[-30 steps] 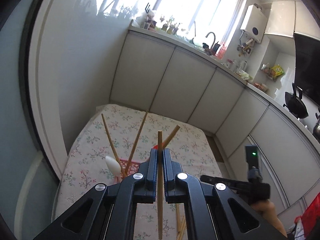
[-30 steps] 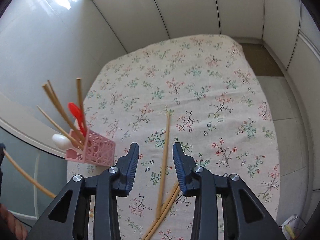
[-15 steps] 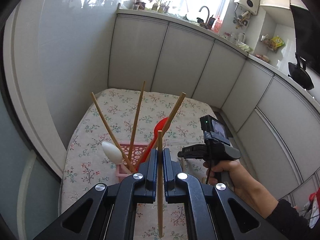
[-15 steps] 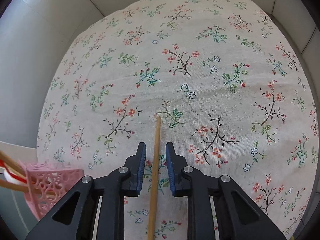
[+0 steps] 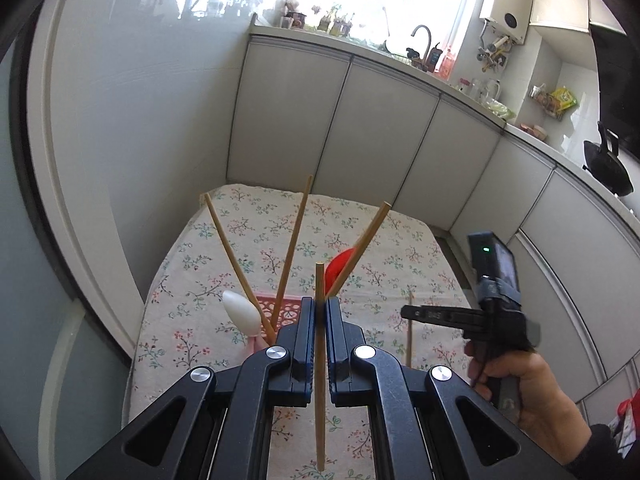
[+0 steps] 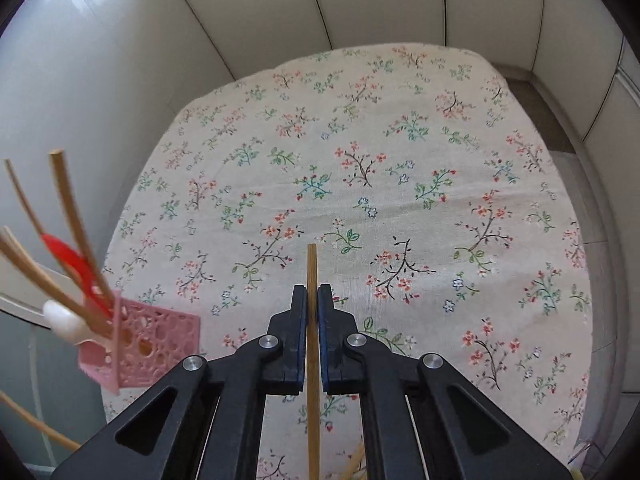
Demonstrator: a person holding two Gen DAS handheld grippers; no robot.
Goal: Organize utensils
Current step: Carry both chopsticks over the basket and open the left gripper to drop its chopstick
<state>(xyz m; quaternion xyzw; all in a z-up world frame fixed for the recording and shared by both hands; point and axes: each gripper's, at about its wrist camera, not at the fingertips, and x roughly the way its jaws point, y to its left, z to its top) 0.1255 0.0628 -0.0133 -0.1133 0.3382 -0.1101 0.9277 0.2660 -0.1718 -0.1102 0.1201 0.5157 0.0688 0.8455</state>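
— So, what are the left tongs (image 5: 320, 312) doing?
— Pinching a wooden chopstick (image 5: 319, 360) between their pads; it stands upright at lower centre of the left view, just in front of the pink perforated basket (image 5: 280, 310).
— And what sits in that basket?
— Three more chopsticks fanned out, a red spoon (image 5: 340, 268) and a white spoon (image 5: 240, 312), on the floral cloth (image 6: 400, 160) covering the surface.
— The right tongs (image 6: 313, 300)?
— Their jaws have just been closing, and now they are pressed onto another chopstick (image 6: 312, 264) at lower centre of the right view. A hand (image 5: 520, 384) grips their handle at lower right of the left view.
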